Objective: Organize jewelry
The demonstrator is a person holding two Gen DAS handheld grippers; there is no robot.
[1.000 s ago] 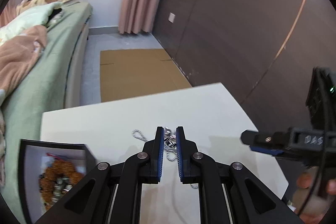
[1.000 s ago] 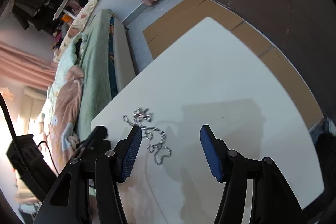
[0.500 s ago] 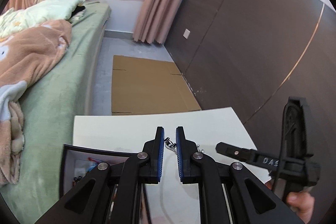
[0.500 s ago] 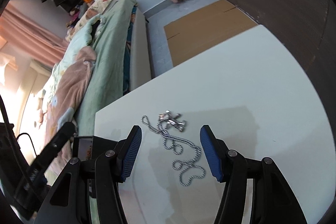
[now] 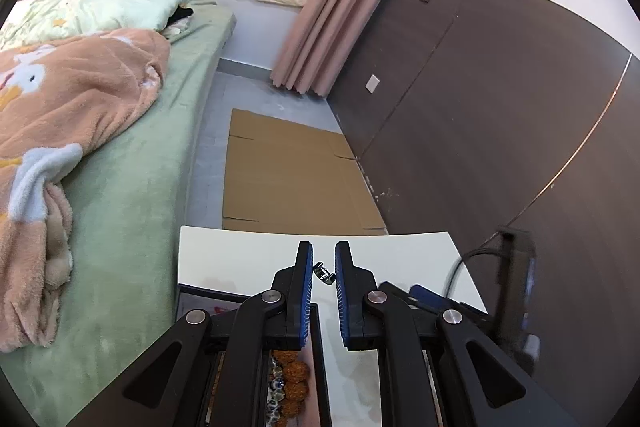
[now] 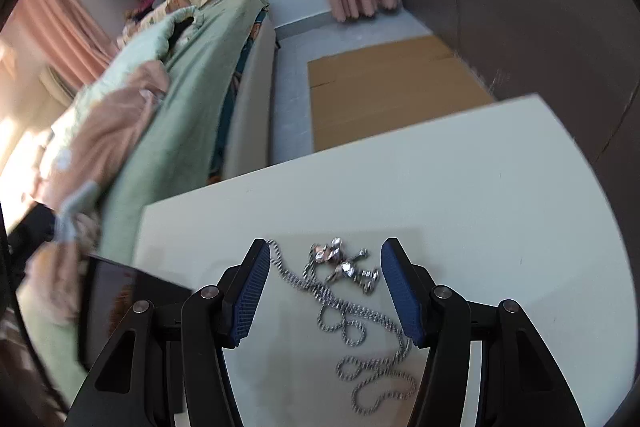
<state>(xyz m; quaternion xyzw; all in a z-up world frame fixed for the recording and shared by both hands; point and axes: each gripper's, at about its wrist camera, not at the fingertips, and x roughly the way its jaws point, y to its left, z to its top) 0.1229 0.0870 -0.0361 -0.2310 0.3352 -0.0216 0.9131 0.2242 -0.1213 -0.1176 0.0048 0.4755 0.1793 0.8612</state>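
A silver chain necklace (image 6: 352,327) with a small figure pendant (image 6: 344,263) lies loose on the white table (image 6: 440,187). My right gripper (image 6: 326,251) hovers over it, open, with the pendant and upper chain in the gap between its blue pads and neither pad touching. My left gripper (image 5: 323,251) is nearly closed with a thin slit and holds nothing; the pendant (image 5: 323,273) shows on the table beyond its tips. Below the left gripper sits a dark jewelry box (image 5: 200,291) holding brown beaded pieces (image 5: 294,375), mostly hidden by the fingers.
The dark box (image 6: 120,303) stands at the table's left corner, close to the bed (image 6: 180,87) with green and peach blankets. Flat cardboard (image 6: 380,87) lies on the floor beyond the table's far edge. A dark panelled wall (image 5: 480,107) runs along the right.
The right gripper slid left and rolled, so the necklace now lies between its fingers instead of beside the left one. The left gripper drew back over the box, away from the necklace.
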